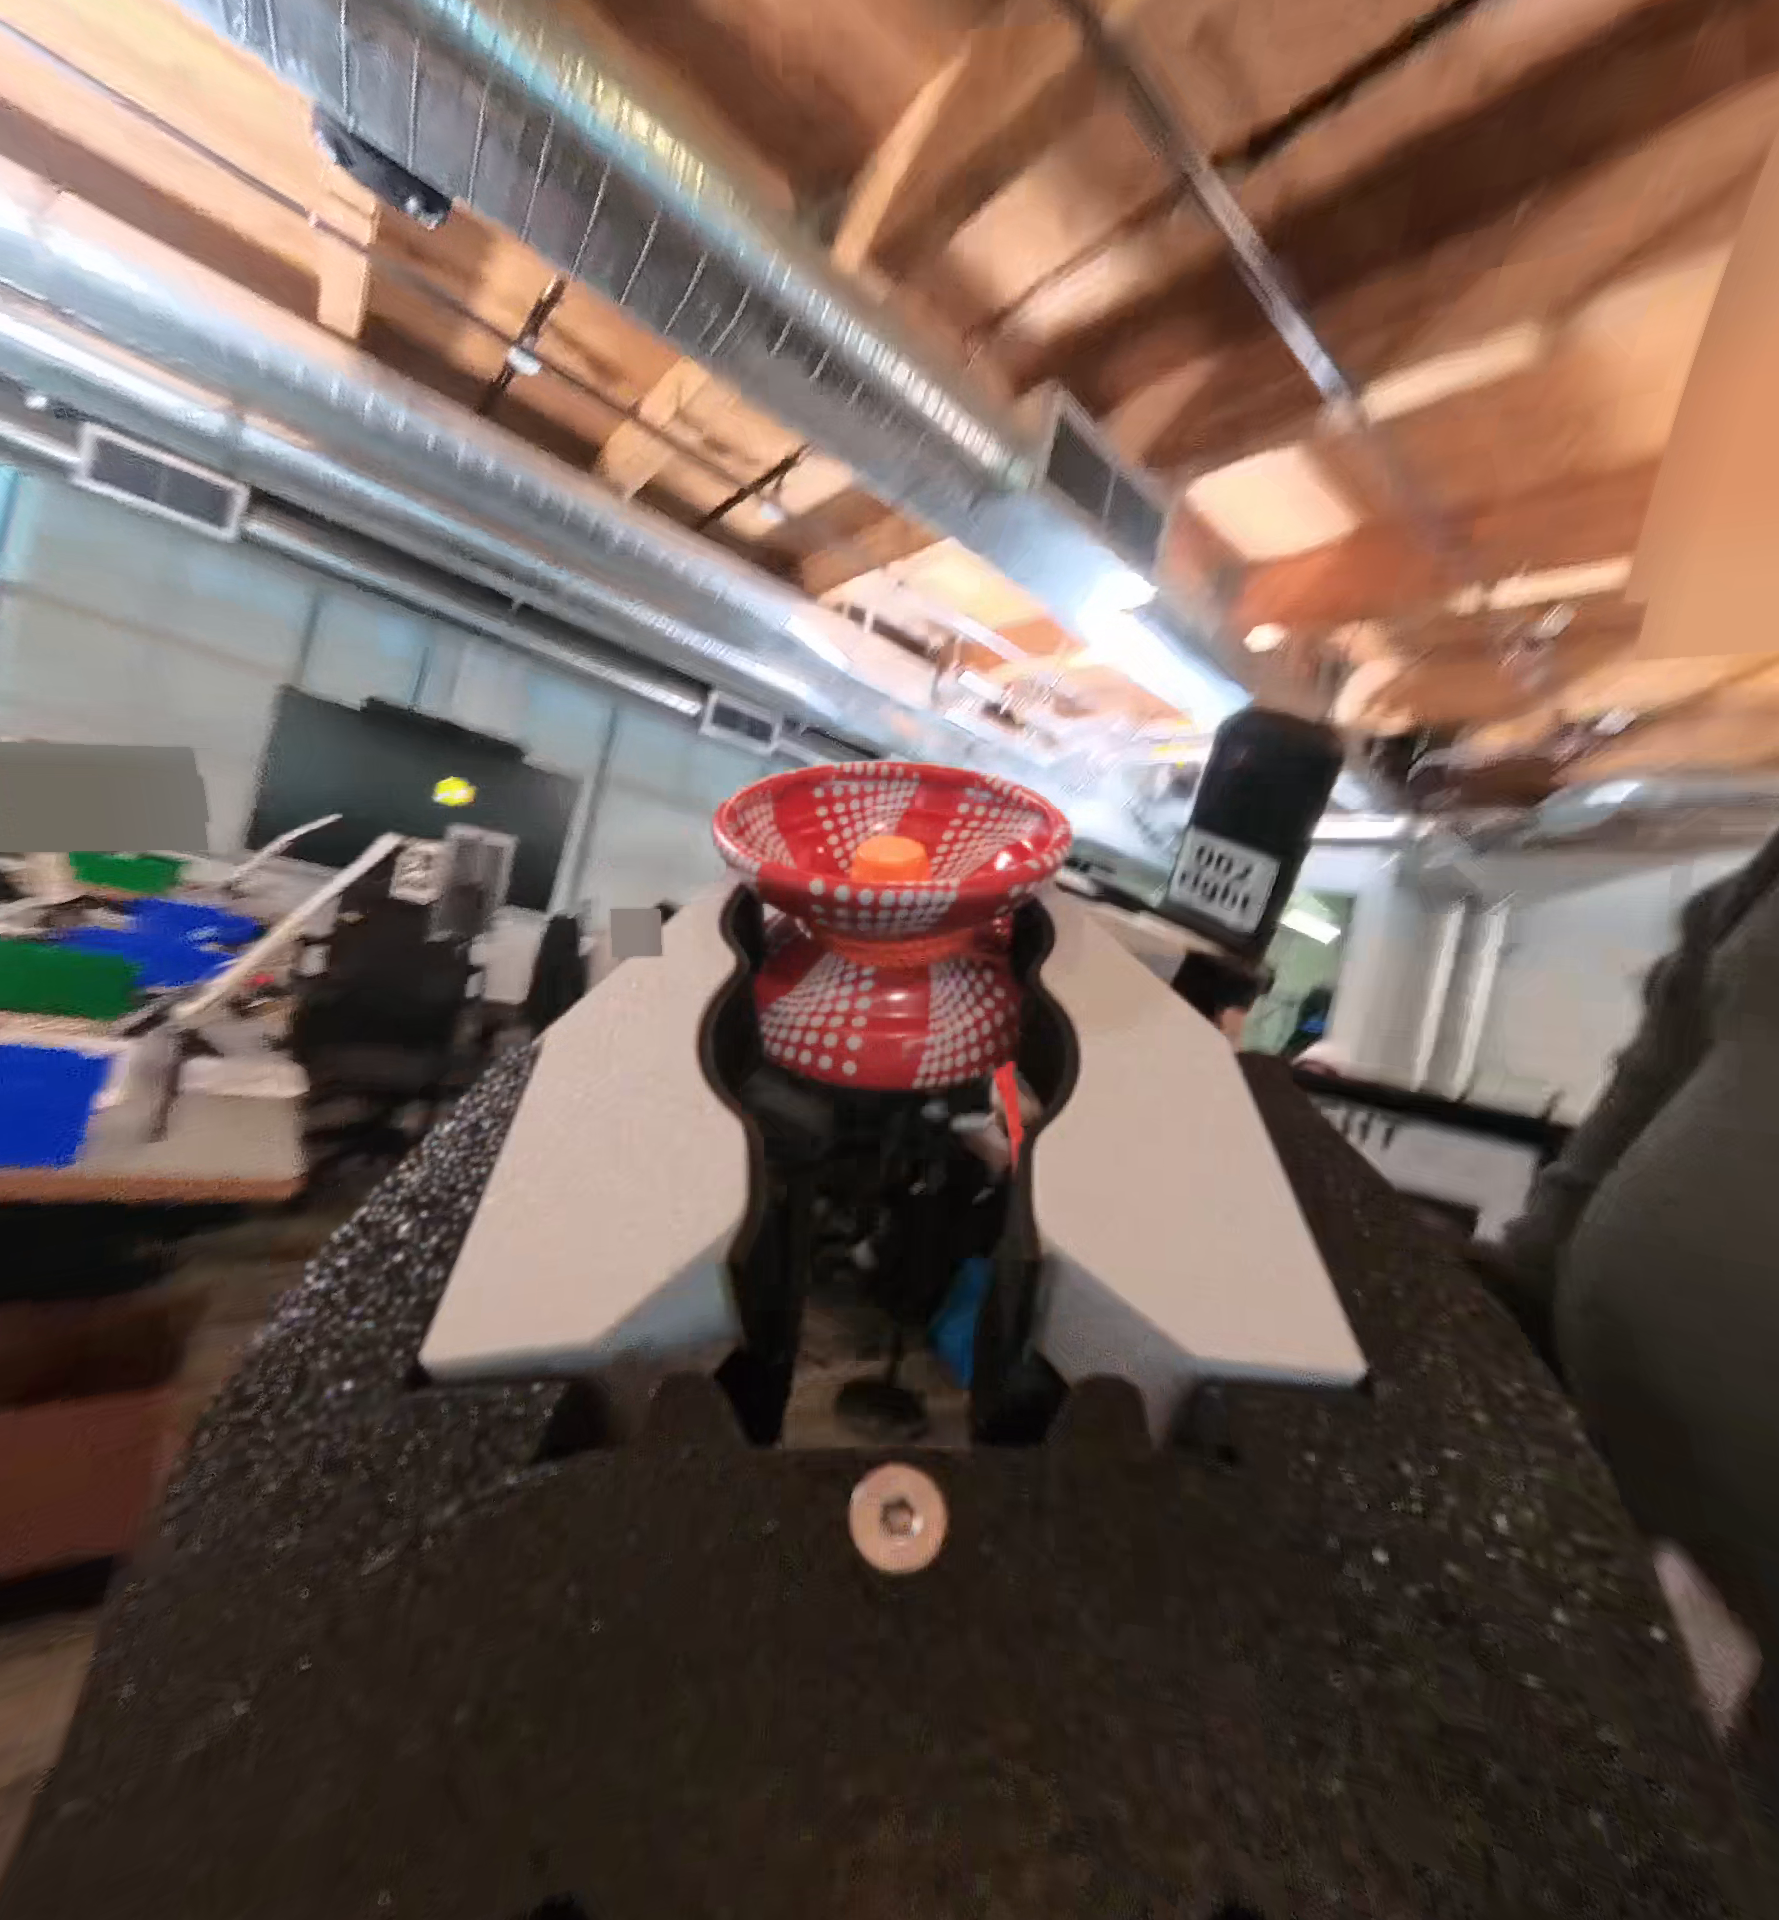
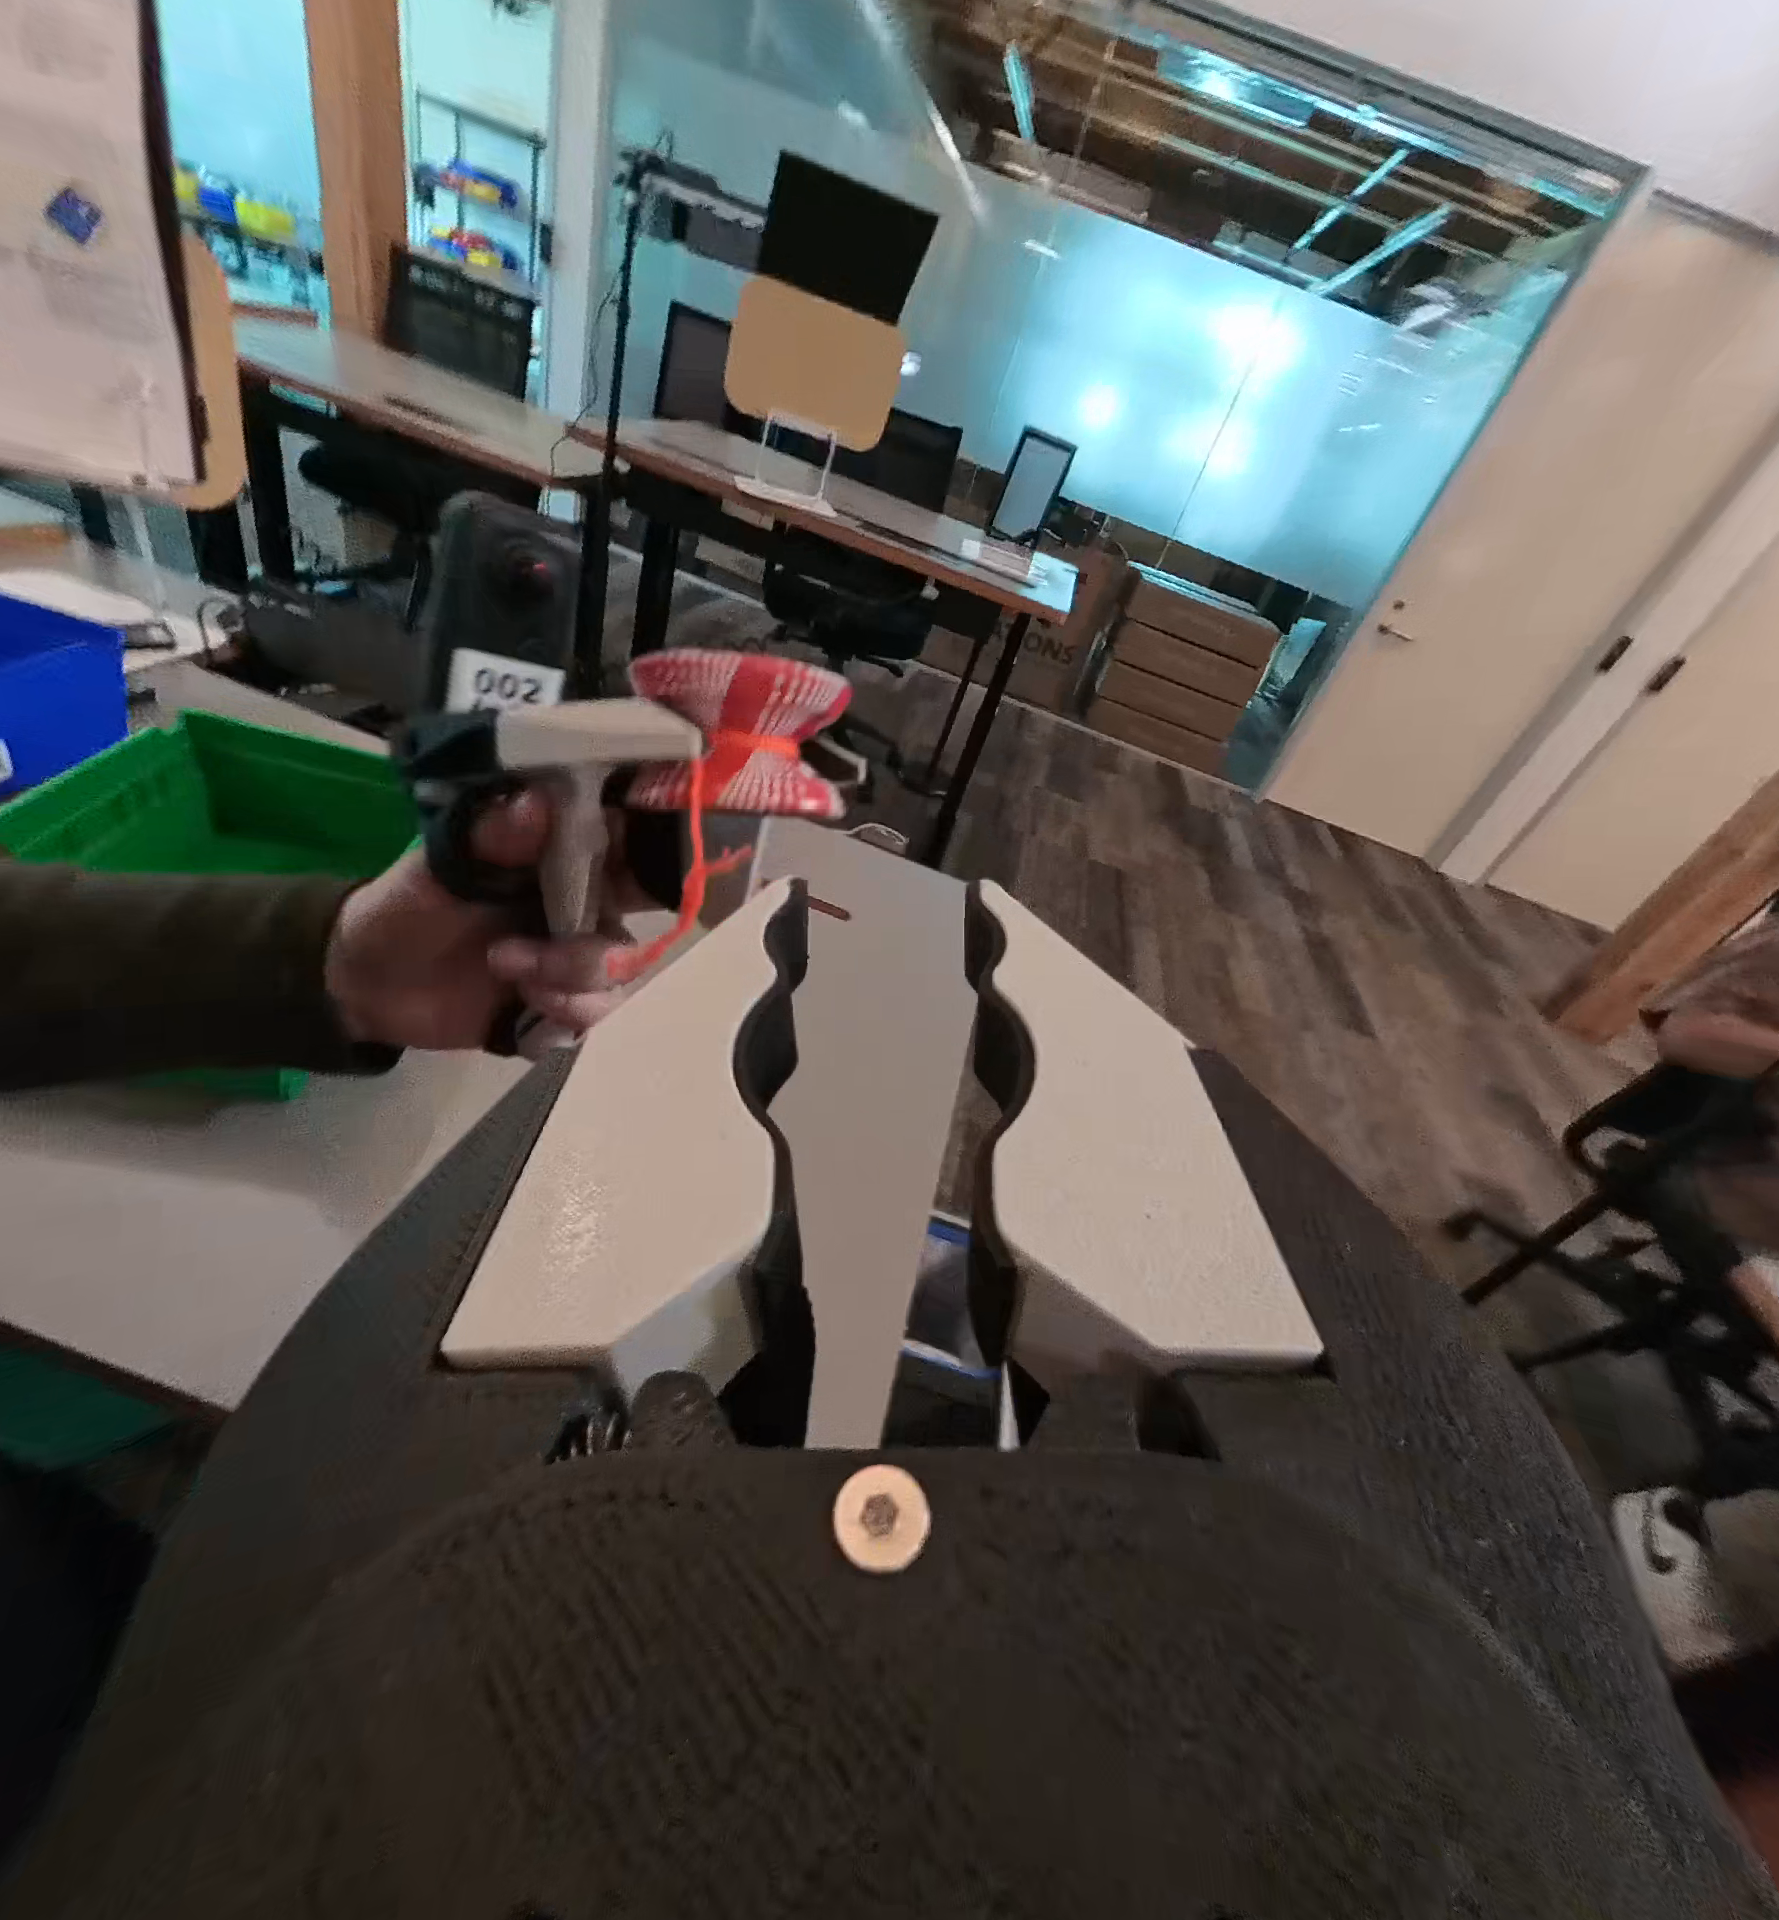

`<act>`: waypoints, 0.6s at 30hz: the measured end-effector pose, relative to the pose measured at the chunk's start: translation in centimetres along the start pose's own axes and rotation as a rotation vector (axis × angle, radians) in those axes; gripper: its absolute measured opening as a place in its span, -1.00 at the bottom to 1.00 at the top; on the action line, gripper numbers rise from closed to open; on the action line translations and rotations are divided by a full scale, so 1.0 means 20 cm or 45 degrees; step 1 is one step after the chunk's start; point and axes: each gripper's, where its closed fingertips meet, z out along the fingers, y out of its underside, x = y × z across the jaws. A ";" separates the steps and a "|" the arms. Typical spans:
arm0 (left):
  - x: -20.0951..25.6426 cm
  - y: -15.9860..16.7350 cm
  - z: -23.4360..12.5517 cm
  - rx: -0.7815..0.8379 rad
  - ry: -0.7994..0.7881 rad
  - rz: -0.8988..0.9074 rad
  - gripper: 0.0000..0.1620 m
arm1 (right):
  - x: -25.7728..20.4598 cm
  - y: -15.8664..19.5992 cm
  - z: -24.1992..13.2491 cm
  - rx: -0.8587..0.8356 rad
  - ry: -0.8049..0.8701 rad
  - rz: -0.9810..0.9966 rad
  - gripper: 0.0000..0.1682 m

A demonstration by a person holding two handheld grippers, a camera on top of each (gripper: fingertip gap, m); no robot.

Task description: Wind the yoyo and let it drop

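A red yoyo [image 1: 891,1023] with white dots and an orange hub sits sideways between the fingertips of my left gripper [image 1: 891,935], which is shut on it. Orange string [image 1: 900,948] is wound around its axle. In the right wrist view a hand holds the left gripper [image 2: 703,753] with the yoyo [image 2: 750,727] in the air. Loose orange string [image 2: 693,883] hangs from the yoyo down past the hand. My right gripper [image 2: 880,899] is open and empty just below and to the right of the yoyo, with a short red bit of string [image 2: 828,912] at its left fingertip.
A white table [image 2: 137,1195] lies below, with a green bin [image 2: 241,790] and a blue bin [image 2: 12,686] on it. Desks, monitors and office chairs stand behind. A black chair [image 2: 1643,1195] is at the right. A dark sleeve [image 1: 1695,1143] fills the left view's right side. One gripper's finger ends stand about 6 cm off the other's.
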 end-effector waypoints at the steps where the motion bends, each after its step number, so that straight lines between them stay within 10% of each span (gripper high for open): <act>1: 0.01 -0.04 0.04 0.023 0.023 -0.037 -0.44 | 0.01 -0.04 -0.02 -0.010 -0.018 -0.019 -0.66; 18: -0.08 0.01 0.53 -0.048 -0.061 0.112 -0.44 | 0.23 0.01 -0.07 0.083 0.146 0.452 -0.72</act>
